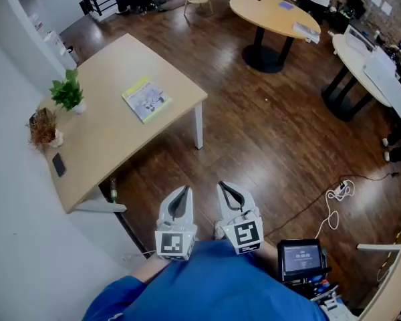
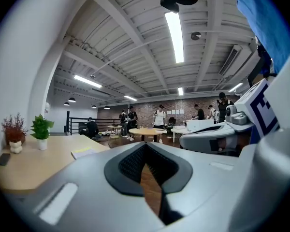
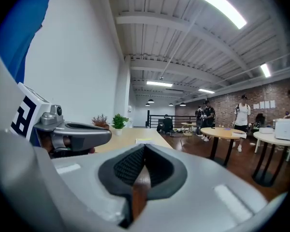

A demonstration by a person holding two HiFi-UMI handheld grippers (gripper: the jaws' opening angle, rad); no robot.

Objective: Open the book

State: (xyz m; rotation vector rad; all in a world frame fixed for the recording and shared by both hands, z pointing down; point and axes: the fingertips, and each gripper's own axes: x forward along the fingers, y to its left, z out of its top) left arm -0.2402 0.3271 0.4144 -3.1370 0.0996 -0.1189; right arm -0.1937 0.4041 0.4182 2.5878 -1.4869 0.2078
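Observation:
The book (image 1: 146, 99) lies closed on the light wooden table (image 1: 113, 142), its cover pale with a yellow-green edge. It also shows far off as a thin slab, the book (image 2: 84, 152) in the left gripper view and the book (image 3: 144, 140) in the right gripper view. My left gripper (image 1: 182, 192) and right gripper (image 1: 224, 188) hover side by side over the wooden floor, well short of the table. Both are shut with nothing between the jaws, as the left gripper (image 2: 146, 147) and right gripper (image 3: 144, 149) show up close.
On the table's left edge stand a green potted plant (image 1: 68, 92), a dried plant (image 1: 43, 127) and a dark phone (image 1: 58, 164). A round table (image 1: 275, 12) and white tables (image 1: 371, 62) stand beyond. A white cable (image 1: 337, 196) lies on the floor. Several people stand at the back.

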